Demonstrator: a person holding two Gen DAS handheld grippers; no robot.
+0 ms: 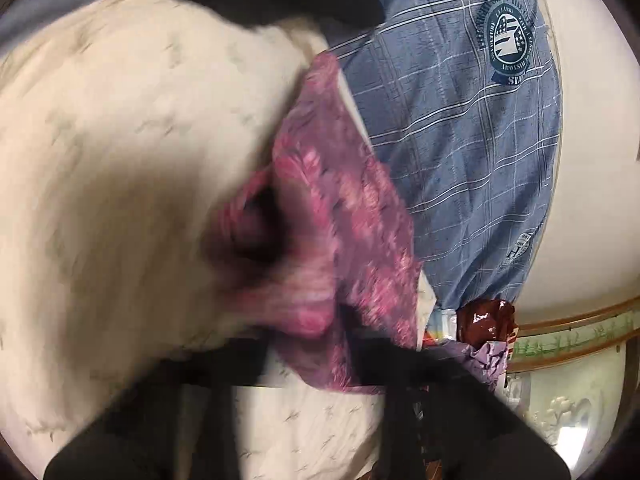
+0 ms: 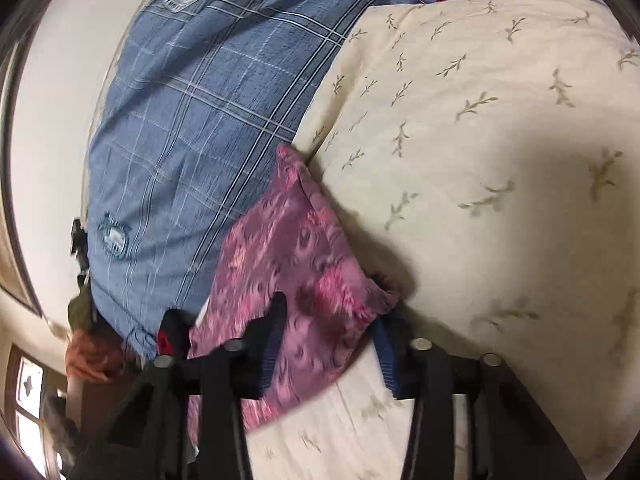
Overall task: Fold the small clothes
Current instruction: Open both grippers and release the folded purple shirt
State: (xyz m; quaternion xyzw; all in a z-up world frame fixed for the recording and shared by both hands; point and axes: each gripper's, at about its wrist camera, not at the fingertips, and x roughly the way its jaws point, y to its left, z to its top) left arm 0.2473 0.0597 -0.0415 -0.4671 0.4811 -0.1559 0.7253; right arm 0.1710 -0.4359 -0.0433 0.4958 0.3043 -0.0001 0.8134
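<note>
With both grippers, left [image 1: 320,360] and right [image 2: 328,344], nipped nearly closed on the pink floral garment [image 2: 288,256] lying on the cream sheet [image 2: 460,140] beside the blue checked cloth [image 2: 188,128], you appear mid-fold; next, lay its held edge flat.

Your left wrist view: close, angled down over the cream bedcover [image 1: 100,160], blue checked sheet [image 1: 460,160] at two o'clock. Your right wrist view: equally close, sheet [image 2: 180,140] at ten o'clock. Shared: pink floral cloth [image 1: 320,208] [image 2: 288,248], centre.
</note>
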